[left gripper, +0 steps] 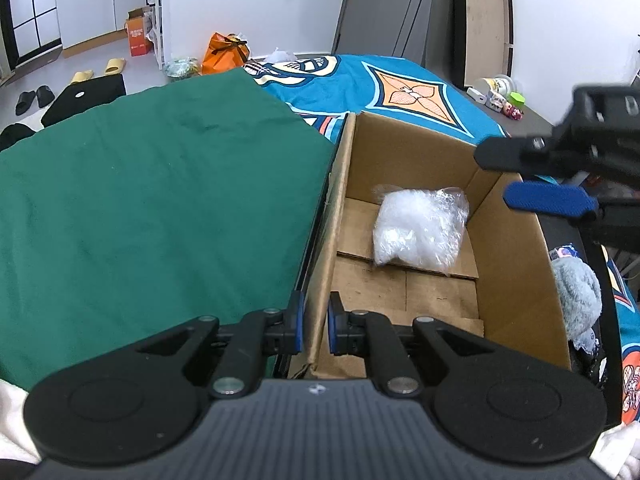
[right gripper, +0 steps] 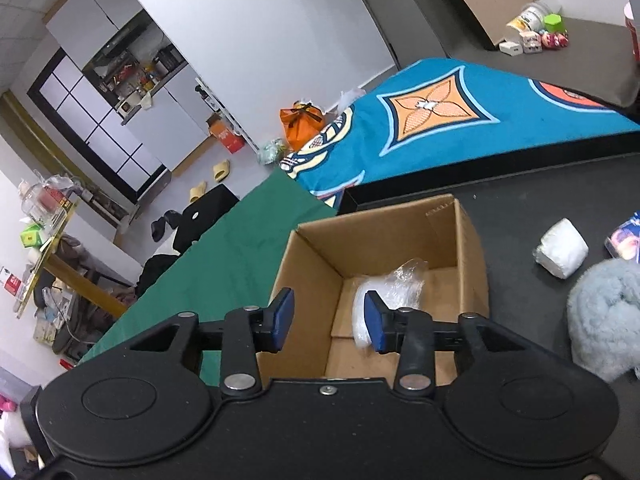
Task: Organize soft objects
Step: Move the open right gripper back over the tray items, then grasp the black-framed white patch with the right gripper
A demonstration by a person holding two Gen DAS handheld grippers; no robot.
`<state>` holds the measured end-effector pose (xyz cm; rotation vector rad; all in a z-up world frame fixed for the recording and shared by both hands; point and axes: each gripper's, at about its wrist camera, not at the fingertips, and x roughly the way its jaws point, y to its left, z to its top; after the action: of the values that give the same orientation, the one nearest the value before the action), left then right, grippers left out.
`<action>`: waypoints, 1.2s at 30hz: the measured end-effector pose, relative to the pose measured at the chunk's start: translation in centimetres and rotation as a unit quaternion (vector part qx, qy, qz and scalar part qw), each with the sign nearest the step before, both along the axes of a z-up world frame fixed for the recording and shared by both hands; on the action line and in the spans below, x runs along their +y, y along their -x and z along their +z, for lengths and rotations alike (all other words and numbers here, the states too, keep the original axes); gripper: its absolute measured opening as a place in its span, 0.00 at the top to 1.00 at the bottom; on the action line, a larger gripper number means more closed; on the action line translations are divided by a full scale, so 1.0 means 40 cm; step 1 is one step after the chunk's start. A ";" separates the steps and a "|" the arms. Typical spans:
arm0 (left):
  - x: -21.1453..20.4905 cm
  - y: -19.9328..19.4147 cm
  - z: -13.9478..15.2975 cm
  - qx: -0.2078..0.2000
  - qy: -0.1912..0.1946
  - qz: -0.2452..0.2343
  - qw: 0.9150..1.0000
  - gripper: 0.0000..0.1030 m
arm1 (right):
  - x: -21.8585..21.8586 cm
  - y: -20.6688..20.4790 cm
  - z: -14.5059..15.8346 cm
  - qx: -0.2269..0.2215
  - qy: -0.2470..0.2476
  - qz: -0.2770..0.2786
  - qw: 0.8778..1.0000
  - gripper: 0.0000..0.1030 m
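Observation:
An open cardboard box (left gripper: 516, 264) stands on a dark table, and a clear plastic bag of white stuffing (left gripper: 420, 228) lies on its floor. My left gripper (left gripper: 315, 322) is shut on the box's left wall, one blue pad on each side of the cardboard. My right gripper (right gripper: 328, 308) hovers over the box (right gripper: 312, 264) with its jaws apart and nothing between them; the bag (right gripper: 396, 284) lies below, just past its right pad. In the left wrist view the right gripper (left gripper: 500, 176) reaches in over the box's right wall.
A fluffy light-blue bundle (right gripper: 604, 320) and a white soft roll (right gripper: 562, 246) lie on the table right of the box. A green cloth (left gripper: 160, 200) spreads to the box's left, with a blue patterned blanket (left gripper: 352, 84) behind. Small items (left gripper: 500, 92) stand at the far right.

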<state>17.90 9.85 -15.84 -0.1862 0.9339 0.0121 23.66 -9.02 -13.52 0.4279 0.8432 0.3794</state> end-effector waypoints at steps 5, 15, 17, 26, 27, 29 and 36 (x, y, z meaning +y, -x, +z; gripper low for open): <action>-0.011 -0.004 0.004 0.009 -0.009 -0.003 1.000 0.89 | -0.028 0.027 0.018 -0.005 0.009 0.002 1.000 0.62; -0.034 -0.009 0.018 0.036 -0.038 0.010 0.999 0.62 | -0.134 0.068 0.038 -0.017 0.020 -0.023 0.999 0.59; -0.045 -0.006 0.024 0.033 -0.049 0.010 0.998 0.53 | -0.156 0.075 0.035 -0.016 0.022 -0.029 0.999 0.59; -0.092 -0.001 0.047 0.040 -0.072 -0.006 0.997 0.36 | -0.254 0.114 0.007 -0.009 0.029 -0.060 0.998 0.50; -0.098 0.000 0.049 0.041 -0.074 -0.008 0.996 0.35 | -0.263 0.118 0.003 -0.008 0.031 -0.063 0.998 0.49; -0.109 0.001 0.052 0.046 -0.076 -0.016 0.996 0.32 | -0.284 0.130 -0.007 -0.007 0.037 -0.068 0.997 0.48; -0.142 0.000 0.058 0.058 -0.097 -0.030 0.993 0.28 | -0.339 0.174 -0.058 0.015 0.060 -0.094 0.994 0.47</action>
<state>17.89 4.17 -13.54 0.0229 1.0483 0.0594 16.71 -22.60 -15.84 0.3981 0.8428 0.1470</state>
